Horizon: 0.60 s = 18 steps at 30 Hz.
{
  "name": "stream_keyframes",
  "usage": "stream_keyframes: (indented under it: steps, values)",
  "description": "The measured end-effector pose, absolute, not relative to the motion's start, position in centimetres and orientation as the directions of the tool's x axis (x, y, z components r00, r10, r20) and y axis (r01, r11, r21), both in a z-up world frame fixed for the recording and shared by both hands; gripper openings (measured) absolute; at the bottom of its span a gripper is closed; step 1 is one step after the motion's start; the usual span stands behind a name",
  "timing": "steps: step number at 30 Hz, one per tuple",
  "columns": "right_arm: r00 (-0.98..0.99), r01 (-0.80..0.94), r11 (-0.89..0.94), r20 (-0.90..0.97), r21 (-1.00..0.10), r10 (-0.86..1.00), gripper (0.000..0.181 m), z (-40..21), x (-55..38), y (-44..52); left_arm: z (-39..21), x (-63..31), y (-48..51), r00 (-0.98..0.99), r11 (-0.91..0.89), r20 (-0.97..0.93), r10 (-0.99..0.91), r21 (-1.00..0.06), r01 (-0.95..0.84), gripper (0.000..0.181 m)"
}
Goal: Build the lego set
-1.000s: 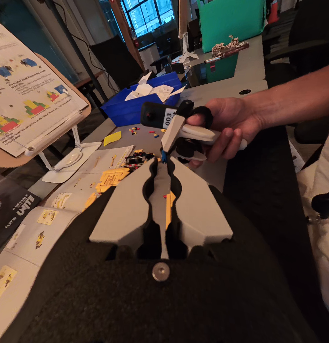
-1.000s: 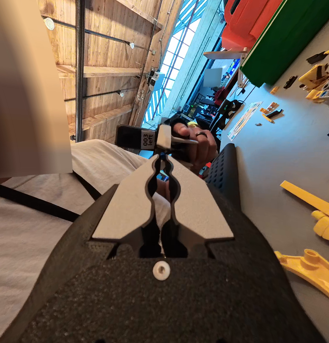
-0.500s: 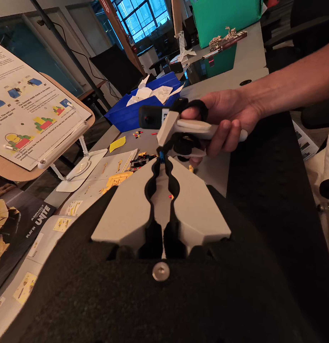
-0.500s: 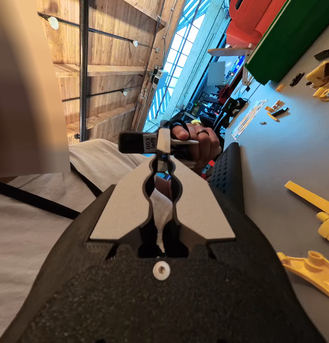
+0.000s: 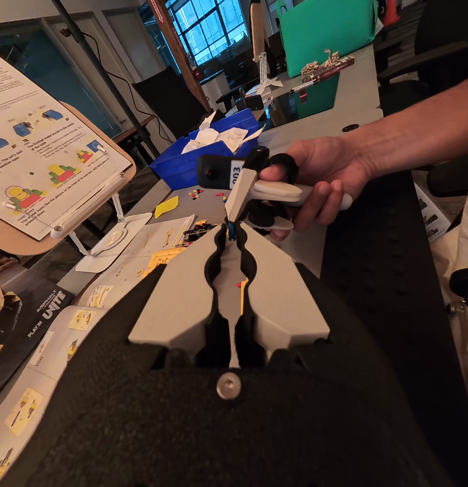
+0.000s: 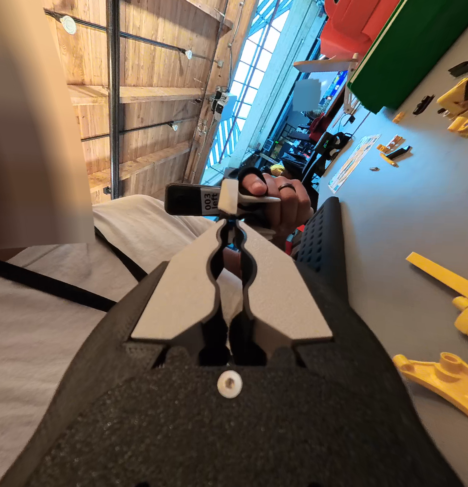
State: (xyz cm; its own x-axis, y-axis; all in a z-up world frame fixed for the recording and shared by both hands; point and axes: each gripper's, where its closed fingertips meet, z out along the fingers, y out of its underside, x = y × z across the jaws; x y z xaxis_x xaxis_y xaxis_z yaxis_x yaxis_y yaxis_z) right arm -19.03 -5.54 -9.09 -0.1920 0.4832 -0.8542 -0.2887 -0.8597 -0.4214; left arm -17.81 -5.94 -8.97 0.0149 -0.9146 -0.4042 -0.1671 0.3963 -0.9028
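Note:
My left gripper is held above the table, and a small blue Lego piece sits pinched between its tips. My right gripper, held in a hand, meets it tip to tip from above and also closes on the same piece. In the right wrist view my right gripper is nearly shut, with the piece dark between its tips. The left gripper points straight at it. A partly built black model lies on the table behind.
An instruction stand is at the left and a blue bin of paper is behind. A booklet, yellow parts and loose small pieces are on the table. A black mat is on the right. Yellow parts, a yellow strip and a green box show in the right wrist view. The grippers are tip to tip, or close to it.
Both grippers have stayed tip to tip on the blue piece. They have drifted slightly up and back from the table, and the tips have drawn a little closer together.

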Motion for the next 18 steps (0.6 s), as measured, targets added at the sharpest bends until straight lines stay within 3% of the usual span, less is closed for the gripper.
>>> stream_keyframes:
  steps: [18]
  values:
    - [-0.254,-0.273,-0.878,-0.851,-0.393,0.460,0.003,-9.03,-19.24,-5.73,-8.95,-18.16,-6.13,0.024,0.403,-0.411,-0.911,-0.902,-0.153,0.005]
